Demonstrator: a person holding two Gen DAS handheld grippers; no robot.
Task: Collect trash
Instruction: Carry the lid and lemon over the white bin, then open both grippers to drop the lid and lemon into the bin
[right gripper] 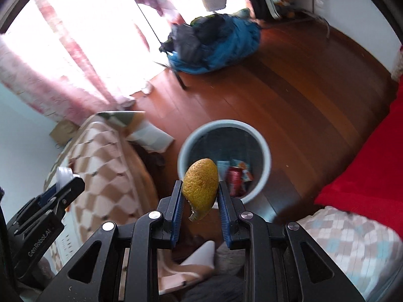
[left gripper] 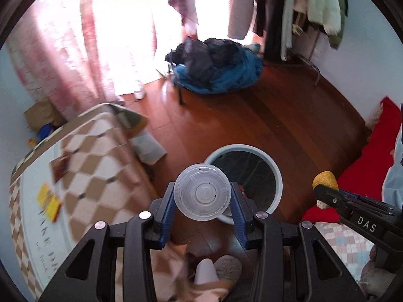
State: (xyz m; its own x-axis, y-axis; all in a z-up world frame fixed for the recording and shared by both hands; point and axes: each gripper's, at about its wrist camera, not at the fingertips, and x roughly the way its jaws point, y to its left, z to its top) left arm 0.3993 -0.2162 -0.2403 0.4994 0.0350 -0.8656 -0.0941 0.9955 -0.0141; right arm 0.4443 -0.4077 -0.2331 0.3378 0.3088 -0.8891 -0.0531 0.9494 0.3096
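The clear plastic lid [left gripper: 202,192], light, stiff and slick, is sitting edge-pinched between the left gripper [left gripper: 202,201] pads. The orange peel [right gripper: 200,188], soft and probably limp, is being squeezed across its middle by the right gripper [right gripper: 200,196]. Both are hanging above the pale bin [right gripper: 267,151], holding 1 red can [right gripper: 234,177].

1 plastic lid [left gripper: 202,192], 1 orange peel [right gripper: 200,188], 1 bin [right gripper: 224,125], 2 grippers [left gripper: 202,214]
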